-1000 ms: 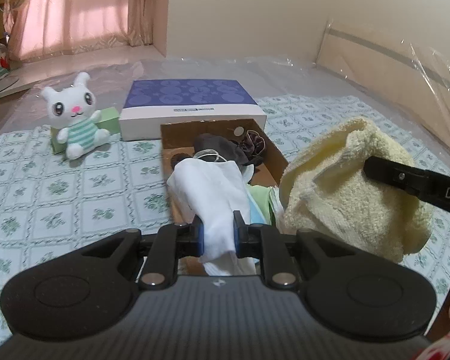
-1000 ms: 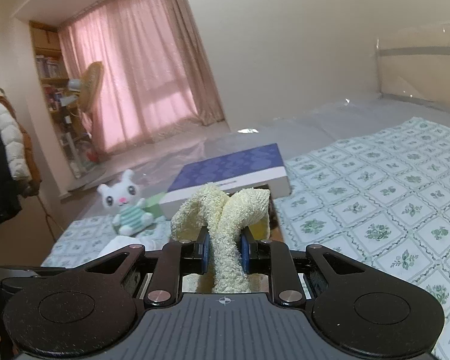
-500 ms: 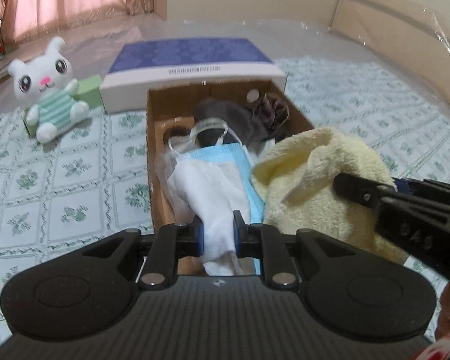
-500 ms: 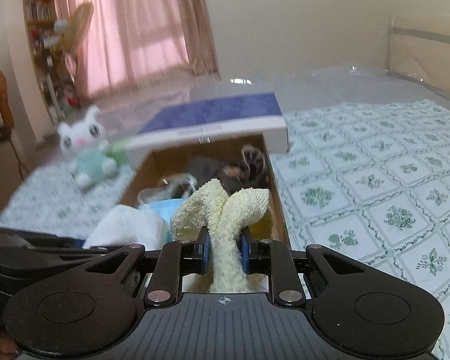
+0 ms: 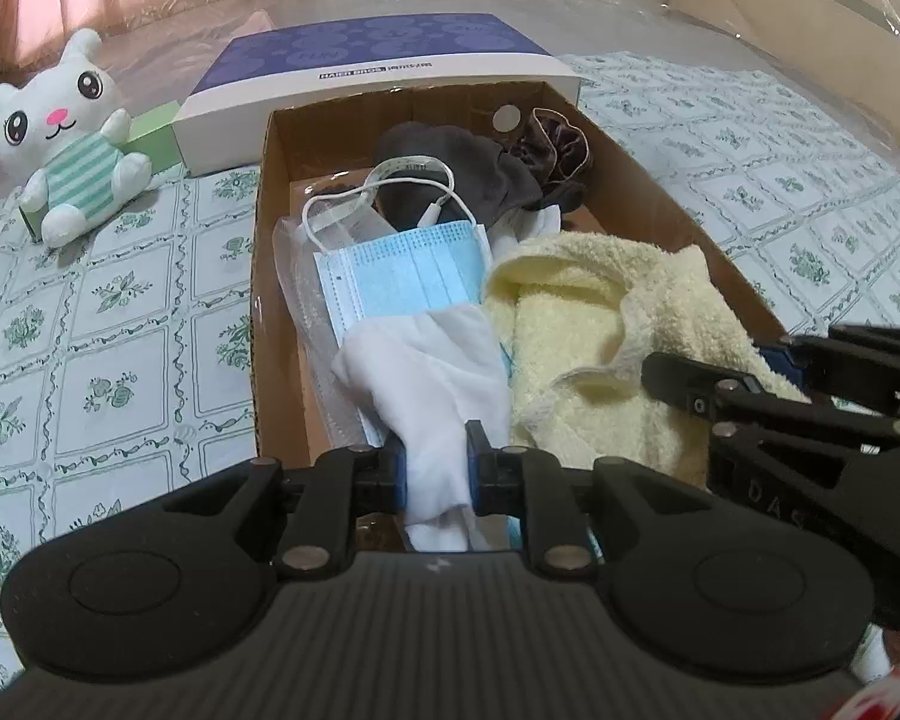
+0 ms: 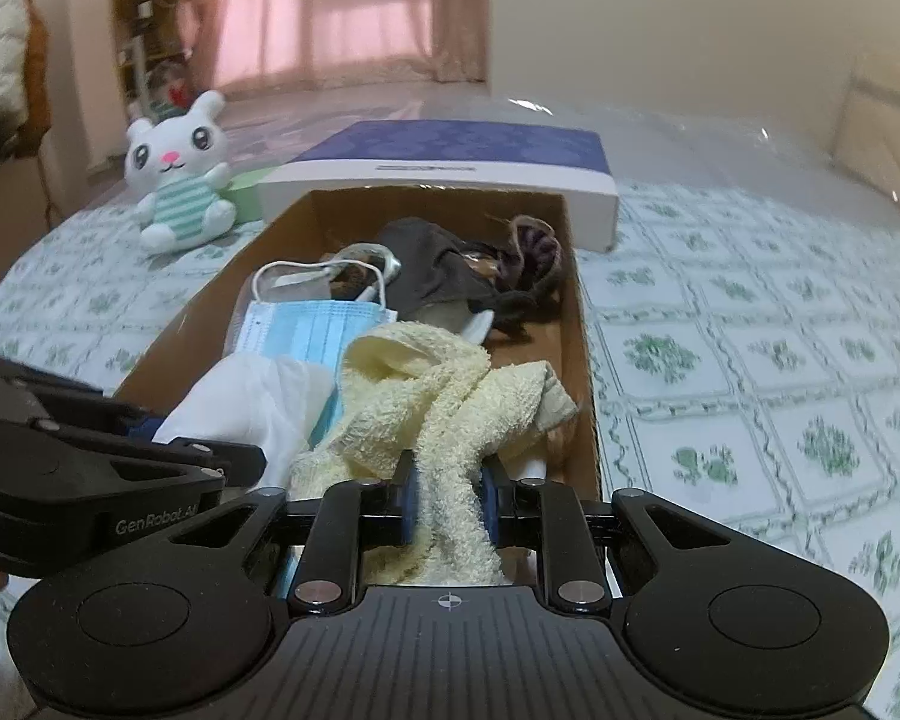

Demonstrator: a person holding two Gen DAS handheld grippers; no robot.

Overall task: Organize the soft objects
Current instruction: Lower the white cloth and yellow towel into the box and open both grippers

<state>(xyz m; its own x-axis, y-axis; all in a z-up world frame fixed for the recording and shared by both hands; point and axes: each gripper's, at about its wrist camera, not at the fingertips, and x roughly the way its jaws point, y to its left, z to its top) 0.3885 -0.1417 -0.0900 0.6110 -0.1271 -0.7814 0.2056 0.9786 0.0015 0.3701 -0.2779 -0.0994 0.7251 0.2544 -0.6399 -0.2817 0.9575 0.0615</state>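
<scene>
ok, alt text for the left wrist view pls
The left gripper pinches a white cloth over an open cardboard box holding a blue face mask and a yellow towel, which the right gripper grips. A plush bunny sits outside.

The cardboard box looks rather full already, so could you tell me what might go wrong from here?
The yellow towel is bulky and bunched against the box's right wall; released, it may hang over the rim. The white cloth in the left gripper lies over the blue mask and could snag its ear loop.
</scene>
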